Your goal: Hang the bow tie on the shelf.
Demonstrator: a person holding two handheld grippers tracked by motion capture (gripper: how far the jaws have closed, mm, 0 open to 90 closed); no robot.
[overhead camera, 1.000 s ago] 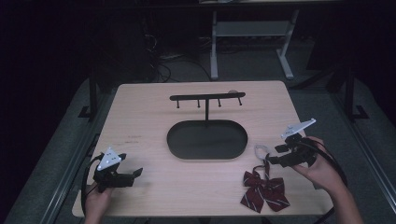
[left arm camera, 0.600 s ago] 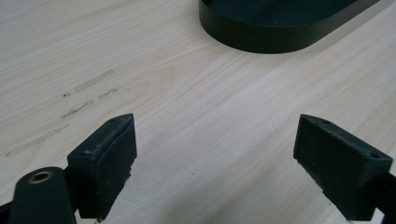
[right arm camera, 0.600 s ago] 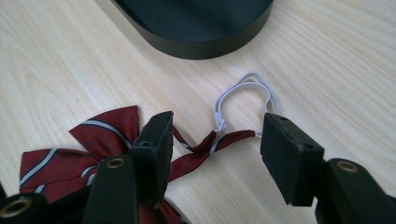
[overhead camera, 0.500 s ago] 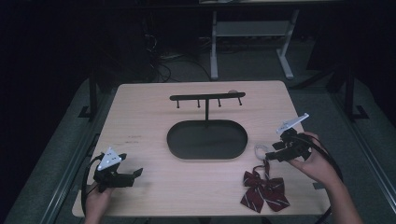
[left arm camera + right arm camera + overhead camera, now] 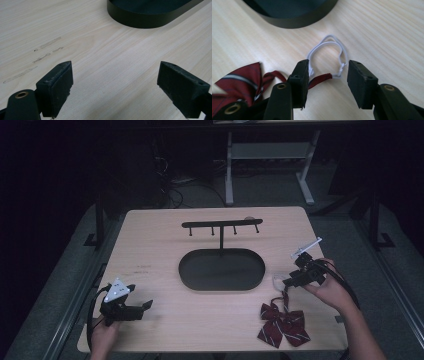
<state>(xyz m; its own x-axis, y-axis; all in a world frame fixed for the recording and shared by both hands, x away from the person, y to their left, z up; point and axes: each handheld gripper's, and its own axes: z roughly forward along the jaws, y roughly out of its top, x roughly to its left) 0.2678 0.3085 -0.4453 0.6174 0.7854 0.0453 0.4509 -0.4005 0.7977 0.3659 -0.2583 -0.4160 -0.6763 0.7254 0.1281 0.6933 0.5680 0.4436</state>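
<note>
A dark red striped bow tie lies at the table's front right. Its red strap ends in a white elastic loop beside the black oval base of a hook stand. My right gripper is open just above the table. Its jaws stand on either side of the spot where the strap meets the loop, and the left jaw is touching or nearly touching the elastic. My left gripper rests open at the front left with nothing between its fingers. The base lies ahead of it.
The stand carries a horizontal bar with several small hooks over the oval base in the middle of the wooden table. Faint scuff marks mark the wood near my left gripper. Dark floor and a metal frame lie beyond the far edge.
My right gripper has moved slightly left and lower, toward the white loop, and now straddles the strap end. The left gripper has not moved.
</note>
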